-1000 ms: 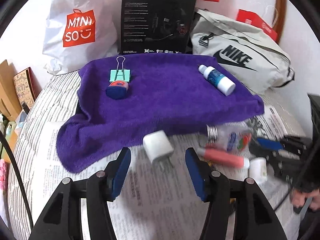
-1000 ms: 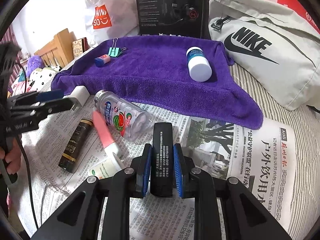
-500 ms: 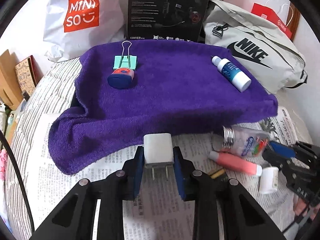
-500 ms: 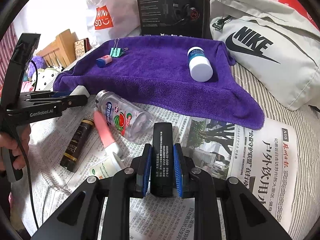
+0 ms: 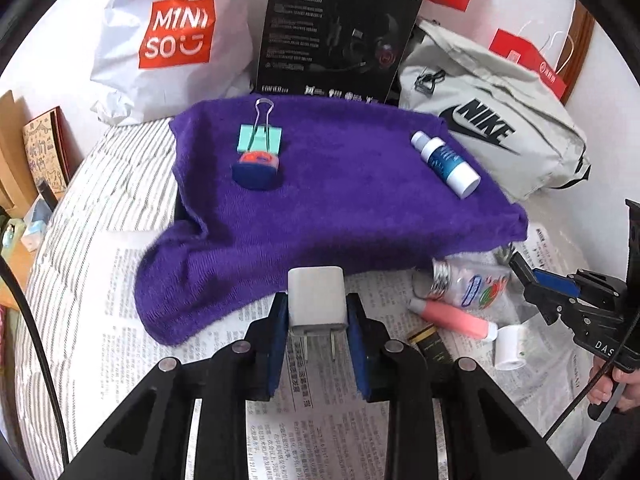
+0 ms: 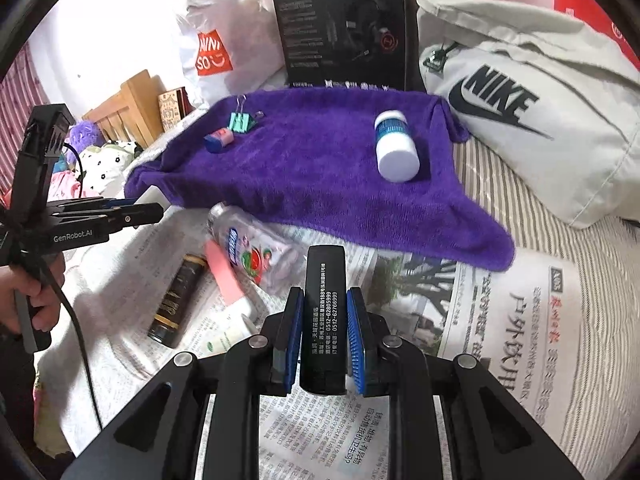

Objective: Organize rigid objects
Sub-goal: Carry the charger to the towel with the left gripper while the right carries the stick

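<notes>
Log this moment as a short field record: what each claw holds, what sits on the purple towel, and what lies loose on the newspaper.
left claw: shut on white charger plug, prongs pointing back toward the camera
right claw: shut on black lighter
on purple towel: green binder clip, blue-and-red eraser, white-and-blue bottle
on newspaper: clear bottle, pink tube, dark tube

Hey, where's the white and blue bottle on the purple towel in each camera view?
Left wrist: white and blue bottle, upper right, lying on the purple towel.
Right wrist: bottle right of centre, cap toward the camera.
Shared landmark: grey Nike bag, just right of it.
</notes>
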`<move>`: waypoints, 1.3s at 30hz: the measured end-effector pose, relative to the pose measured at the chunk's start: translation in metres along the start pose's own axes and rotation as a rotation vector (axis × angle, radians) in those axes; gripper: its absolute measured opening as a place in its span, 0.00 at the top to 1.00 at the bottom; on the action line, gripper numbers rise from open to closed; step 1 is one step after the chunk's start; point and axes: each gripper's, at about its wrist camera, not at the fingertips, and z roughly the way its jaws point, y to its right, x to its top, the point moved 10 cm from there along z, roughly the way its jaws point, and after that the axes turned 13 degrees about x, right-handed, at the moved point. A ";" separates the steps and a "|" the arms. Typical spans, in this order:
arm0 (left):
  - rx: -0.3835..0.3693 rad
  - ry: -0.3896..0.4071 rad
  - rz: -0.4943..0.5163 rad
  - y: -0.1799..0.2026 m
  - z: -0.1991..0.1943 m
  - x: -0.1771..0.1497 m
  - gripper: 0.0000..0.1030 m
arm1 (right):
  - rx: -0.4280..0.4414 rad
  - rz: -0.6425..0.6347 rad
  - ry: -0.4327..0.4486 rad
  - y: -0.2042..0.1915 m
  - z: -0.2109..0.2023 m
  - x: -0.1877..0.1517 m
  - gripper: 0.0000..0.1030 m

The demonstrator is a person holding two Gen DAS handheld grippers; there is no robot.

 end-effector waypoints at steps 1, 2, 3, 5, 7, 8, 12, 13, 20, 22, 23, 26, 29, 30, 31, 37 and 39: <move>-0.003 0.004 -0.001 -0.001 -0.002 0.003 0.74 | 0.008 -0.001 0.001 -0.001 -0.002 0.003 0.79; -0.003 0.009 -0.002 -0.002 -0.003 0.006 0.74 | 0.014 -0.005 0.005 -0.002 -0.004 0.007 0.79; -0.005 0.015 -0.004 -0.004 -0.004 0.010 0.74 | 0.016 -0.009 0.007 -0.003 -0.005 0.012 0.79; -0.010 0.020 -0.014 -0.008 -0.004 0.018 0.74 | 0.016 -0.021 0.011 -0.005 -0.007 0.022 0.79; -0.017 0.022 -0.028 -0.012 -0.002 0.026 0.74 | 0.014 -0.029 0.016 -0.005 -0.008 0.034 0.79; -0.020 0.021 -0.038 -0.015 0.000 0.032 0.74 | 0.013 -0.034 0.018 -0.005 -0.008 0.041 0.79; -0.009 0.019 -0.044 -0.023 0.010 0.052 0.74 | 0.024 -0.032 0.021 -0.003 -0.002 0.069 0.79; -0.005 0.012 -0.044 -0.024 0.014 0.055 0.74 | 0.023 -0.033 0.019 -0.002 0.001 0.077 0.79; 0.009 -0.044 -0.026 -0.026 0.053 0.067 0.74 | 0.000 -0.014 -0.023 0.017 0.043 0.119 0.79; 0.022 -0.053 -0.021 -0.029 0.063 0.068 0.74 | -0.006 -0.009 -0.042 0.025 0.058 0.125 0.79; 0.027 -0.056 -0.018 -0.029 0.066 0.068 0.74 | -0.012 -0.006 -0.052 0.028 0.064 0.127 0.79; 0.024 -0.069 -0.020 -0.030 0.076 0.069 0.74 | -0.025 0.005 -0.080 0.038 0.083 0.131 0.79; 0.038 -0.067 0.000 -0.031 0.080 0.069 0.74 | -0.046 0.001 -0.101 0.045 0.096 0.130 0.79; 0.042 -0.069 0.008 -0.031 0.081 0.069 0.74 | -0.059 -0.004 -0.108 0.047 0.100 0.130 0.79; 0.047 -0.071 0.014 -0.031 0.083 0.070 0.74 | -0.069 -0.012 -0.117 0.049 0.103 0.129 0.79; 0.068 -0.072 0.046 -0.029 0.088 0.068 0.74 | -0.106 -0.030 -0.140 0.057 0.118 0.128 0.79; 0.083 -0.071 0.062 -0.028 0.089 0.067 0.74 | -0.105 -0.033 -0.137 0.058 0.121 0.129 0.79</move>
